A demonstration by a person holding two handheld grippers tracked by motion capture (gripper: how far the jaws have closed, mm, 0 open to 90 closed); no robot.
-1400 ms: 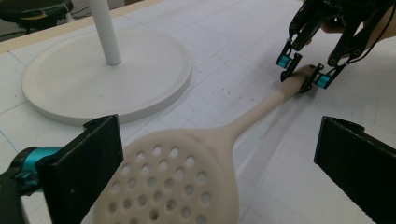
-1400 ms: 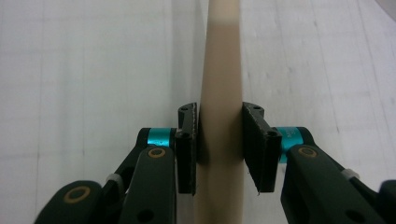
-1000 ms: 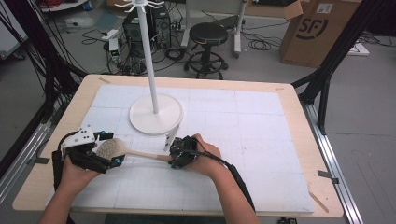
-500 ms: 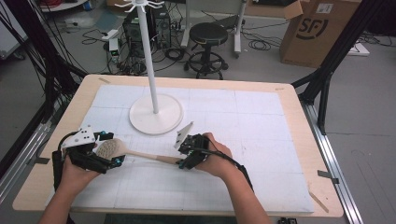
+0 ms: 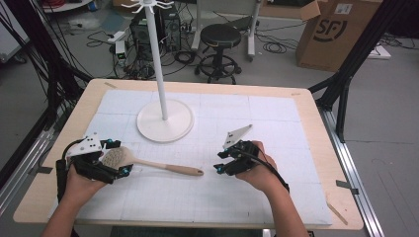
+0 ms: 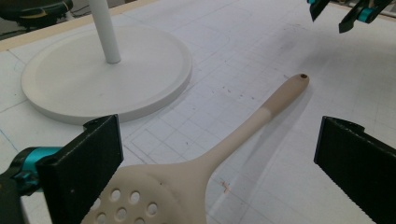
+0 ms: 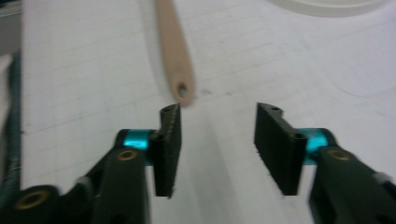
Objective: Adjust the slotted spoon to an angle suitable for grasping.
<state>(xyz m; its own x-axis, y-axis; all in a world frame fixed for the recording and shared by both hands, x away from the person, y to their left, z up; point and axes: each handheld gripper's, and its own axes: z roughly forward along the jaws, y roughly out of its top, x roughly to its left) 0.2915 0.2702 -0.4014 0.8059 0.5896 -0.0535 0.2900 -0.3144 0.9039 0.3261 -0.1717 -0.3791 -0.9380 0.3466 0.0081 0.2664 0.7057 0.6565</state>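
- Your left hand-held gripper (image 5: 112,159) stands wide open around the slotted spoon's (image 5: 148,164) head, not pressing it.
- Your right hand-held gripper (image 5: 218,161), just opened, holds nothing.
- The spoon lies on the worktop (image 5: 276,128), near left.

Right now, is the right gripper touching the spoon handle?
Apart. High view: right gripper sits clear of the slotted spoon handle tip, with mat between. Its fingers have just been opening, nothing between them.

A beige slotted spoon with a round perforated head (image 5: 148,164) lies flat on the white gridded tabletop (image 5: 276,113). The left claw (image 5: 112,157) brackets its head at the near left. The right claw (image 5: 221,160) hovers parted just beyond the handle tip, apart from it. A white stand with a round base (image 5: 164,120) rises behind.
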